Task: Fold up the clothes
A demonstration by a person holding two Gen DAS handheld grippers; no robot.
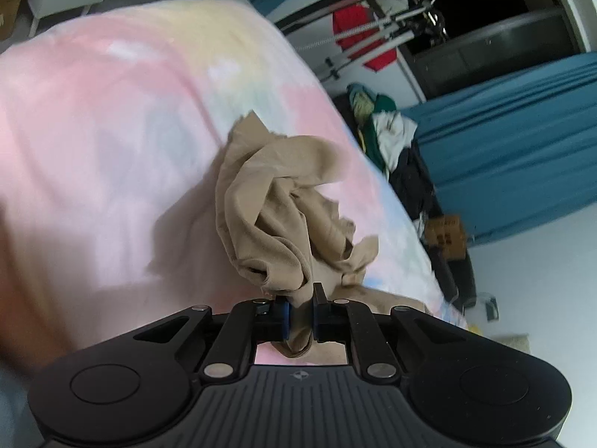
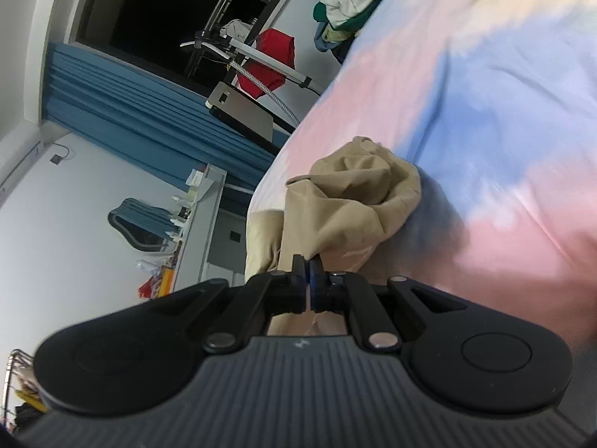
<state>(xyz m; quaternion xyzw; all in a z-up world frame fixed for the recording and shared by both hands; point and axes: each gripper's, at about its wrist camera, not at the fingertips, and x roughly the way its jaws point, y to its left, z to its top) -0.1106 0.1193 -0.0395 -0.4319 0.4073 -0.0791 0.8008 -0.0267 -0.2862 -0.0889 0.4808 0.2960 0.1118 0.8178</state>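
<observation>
Here, tan garment (image 1: 283, 201) bunched and hanging over pastel bedspread (image 1: 112, 112), gathered up between two grippers. Left gripper (image 1: 300, 308) clamped on a thick fold of the cloth, blue pads (image 1: 285, 315) pressed into it. Right gripper (image 2: 309, 270) pinched nearly flat on a thin edge of the same garment (image 2: 350, 201), fingers all but together. Beyond the bed edge, clothes heap (image 1: 388, 130), blue curtain (image 1: 515, 142), red cloth (image 2: 270, 61) on a rack.

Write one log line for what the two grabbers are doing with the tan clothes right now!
left gripper: shut on tan garment | right gripper: shut on tan garment | garment: bunched, unfolded | under it: pastel bed sheet
</observation>
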